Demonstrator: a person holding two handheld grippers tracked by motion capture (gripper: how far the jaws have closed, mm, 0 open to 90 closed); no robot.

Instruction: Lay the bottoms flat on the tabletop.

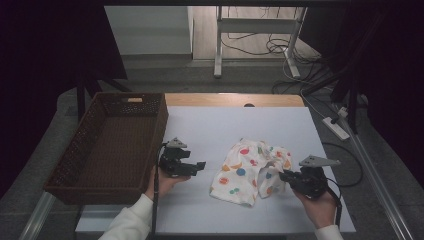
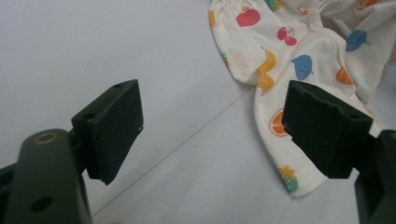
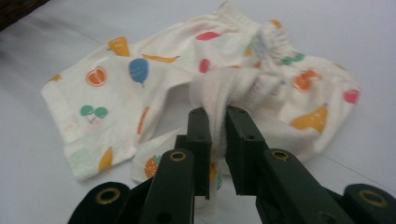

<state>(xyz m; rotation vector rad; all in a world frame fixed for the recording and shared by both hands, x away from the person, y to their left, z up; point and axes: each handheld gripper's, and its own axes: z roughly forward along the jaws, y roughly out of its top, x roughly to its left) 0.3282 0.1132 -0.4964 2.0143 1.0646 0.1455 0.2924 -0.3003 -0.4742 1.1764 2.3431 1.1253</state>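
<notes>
A fold of a fruit-printed cloth garment (image 3: 154, 84) is seen pinched between the nearly closed jaws of the right claw (image 3: 218, 116), the cream fabric bunched up in the narrow gap. In the high view the same claw (image 1: 286, 176) is held low at the garment's right edge, toward the near right part of the white table (image 1: 220, 125), with the person's right hand (image 1: 320, 207) beneath it. The garment (image 1: 250, 170), crumpled and partly folded over itself, is spread across the table's middle, closer to the near edge than the far one.

The left claw (image 1: 197, 166) is held just above the table between the garment and the basket, its jaws spread wide and nothing gripped; in the left gripper view the near corner of the cloth (image 2: 285, 93) is framed behind its right jaw, not yet touched.

The step in hand is judged to be the pick-up of the garment, with one side secured. A second grip at the garment's left edge would be called for next, so that the cloth can be lifted or spread evenly.

Farther off, a dark woven basket (image 1: 80, 150) is set along the table's left edge, nothing being seen inside it.
</notes>
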